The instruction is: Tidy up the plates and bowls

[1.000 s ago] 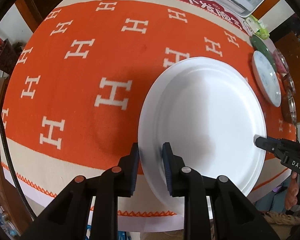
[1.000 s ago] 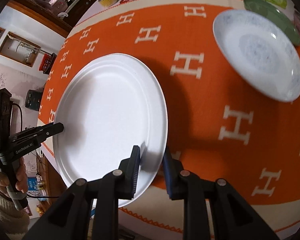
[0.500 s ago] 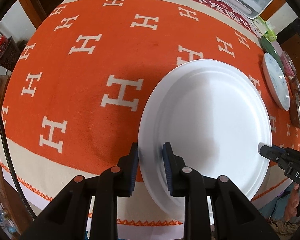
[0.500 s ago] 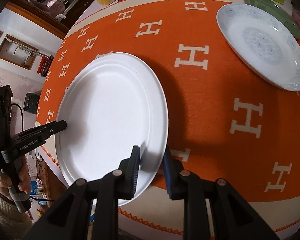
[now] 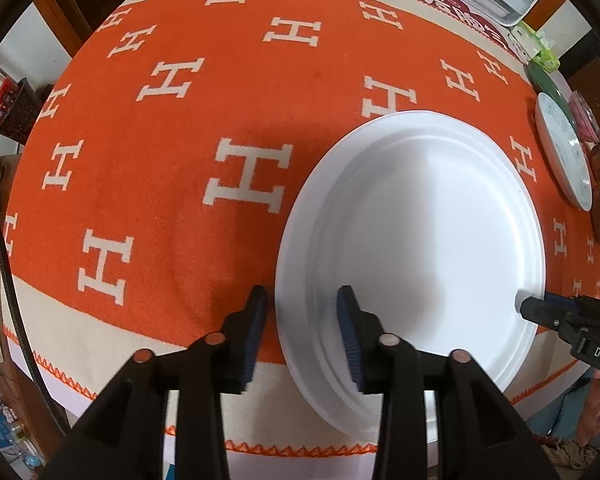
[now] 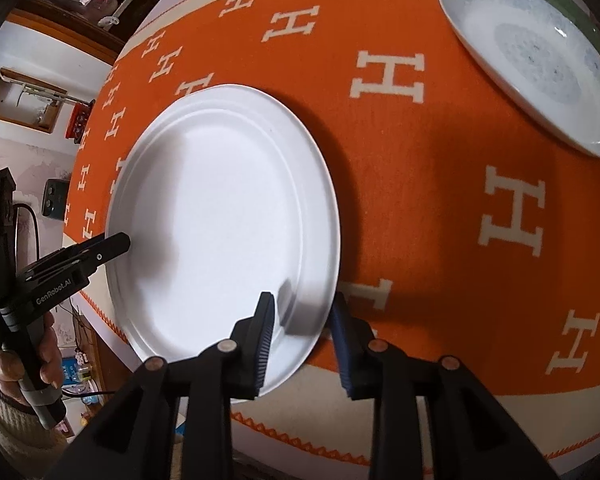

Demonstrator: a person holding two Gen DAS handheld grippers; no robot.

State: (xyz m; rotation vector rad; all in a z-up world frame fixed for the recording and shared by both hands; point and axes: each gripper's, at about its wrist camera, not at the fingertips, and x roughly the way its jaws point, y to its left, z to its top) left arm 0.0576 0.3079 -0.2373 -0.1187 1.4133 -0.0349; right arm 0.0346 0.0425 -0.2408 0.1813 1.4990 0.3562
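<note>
1. Left wrist view: the left tool [image 5: 302, 326] straddles the near-left rim of the white plate [image 5: 412, 248], one finger outside the edge and one over the plate, with a gap showing; it looks released.
2. Right wrist view: the right tool [image 6: 302, 326] brackets the opposite rim, loosely spread, not visibly pinching.
3. The plate lies flat on the orange cloth [image 5: 172, 152] at the table's near edge, directly between both tools.
4. The blue-patterned plate [image 6: 536, 60] lies well apart, beyond the right tool, which is nearer to it.
</note>
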